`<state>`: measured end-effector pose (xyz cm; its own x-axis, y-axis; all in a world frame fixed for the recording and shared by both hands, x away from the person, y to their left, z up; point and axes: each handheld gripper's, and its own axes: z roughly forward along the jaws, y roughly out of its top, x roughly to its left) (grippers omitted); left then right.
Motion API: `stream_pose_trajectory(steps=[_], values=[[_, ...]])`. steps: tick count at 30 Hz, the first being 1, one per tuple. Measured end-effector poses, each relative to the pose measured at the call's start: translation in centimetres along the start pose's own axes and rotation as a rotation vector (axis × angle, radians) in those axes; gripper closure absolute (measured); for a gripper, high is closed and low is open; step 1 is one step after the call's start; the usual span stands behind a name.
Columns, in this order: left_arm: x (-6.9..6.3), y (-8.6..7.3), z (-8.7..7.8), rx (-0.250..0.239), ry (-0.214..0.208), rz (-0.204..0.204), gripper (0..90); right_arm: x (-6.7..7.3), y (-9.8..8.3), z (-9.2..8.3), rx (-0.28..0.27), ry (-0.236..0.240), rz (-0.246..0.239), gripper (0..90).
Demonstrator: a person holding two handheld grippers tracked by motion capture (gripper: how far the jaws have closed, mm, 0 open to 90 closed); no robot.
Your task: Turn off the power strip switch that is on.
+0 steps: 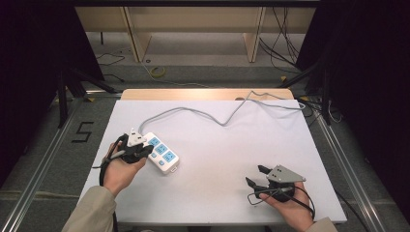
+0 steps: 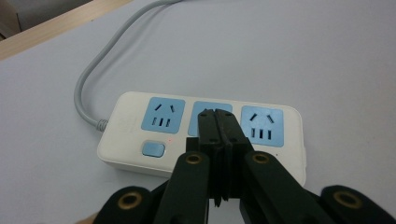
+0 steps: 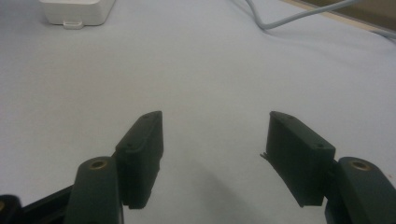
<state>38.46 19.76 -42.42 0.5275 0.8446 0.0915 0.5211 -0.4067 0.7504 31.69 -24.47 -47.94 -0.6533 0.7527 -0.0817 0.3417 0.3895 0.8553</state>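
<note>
A white power strip (image 1: 161, 153) with three blue sockets lies on the table's left half, its grey cable (image 1: 203, 114) running off toward the back right. My left gripper (image 1: 146, 152) is shut with nothing in it, and its tips hang just over the middle socket. In the left gripper view the closed jaws cover that socket of the power strip (image 2: 140, 135), beside a blue switch (image 2: 152, 149) with a small red light. My right gripper (image 1: 256, 176) rests near the front right, open and empty. In the right gripper view the right gripper (image 3: 215, 140) faces bare table, the power strip (image 3: 77, 11) far off.
The white table top (image 1: 232, 145) ends at a wooden strip along its far edge. Black stands and loose cables crowd the floor on both sides. A yellow ring (image 1: 157, 72) lies on the floor behind the table.
</note>
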Motion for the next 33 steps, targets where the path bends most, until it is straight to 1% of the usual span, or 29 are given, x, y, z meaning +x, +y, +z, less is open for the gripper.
stream_pose_trajectory(steps=[1, 4, 6, 8, 13, 21, 27, 33], values=[[0.0, 0.0, 0.0, 0.002, 0.005, -0.011, 89.5, 0.0, 0.0, 0.0, 0.0, 0.001, 0.0, 37.6], [0.2, 0.1, 0.2, 0.008, 0.006, -0.019, 89.5, 0.0, 0.0, 0.0, 0.002, 0.0, 0.0, 37.6], [0.3, 0.2, 0.2, 0.007, 0.006, -0.018, 89.5, 0.0, 0.0, 0.0, 0.001, 0.0, -0.001, 37.6], [0.4, 0.2, 0.3, 0.012, 0.006, -0.006, 89.5, 0.0, 0.0, 0.0, 0.001, 0.001, 0.0, 37.6], [0.7, 0.4, 0.4, 0.013, 0.015, -0.004, 89.5, 0.0, 0.0, 0.0, 0.002, 0.0, 0.0, 37.6], [1.1, 0.6, 0.5, 0.017, 0.017, -0.019, 89.5, 0.0, 0.0, 0.0, 0.003, 0.0, 0.0, 37.6], [1.3, 0.9, 0.5, 0.014, 0.029, -0.018, 89.4, 0.0, 0.0, 0.0, 0.005, 0.001, 0.001, 37.6], [1.5, 1.1, 0.7, 0.022, 0.04, -0.014, 89.4, 0.0, 0.0, 0.0, 0.006, 0.001, 0.0, 37.6]])
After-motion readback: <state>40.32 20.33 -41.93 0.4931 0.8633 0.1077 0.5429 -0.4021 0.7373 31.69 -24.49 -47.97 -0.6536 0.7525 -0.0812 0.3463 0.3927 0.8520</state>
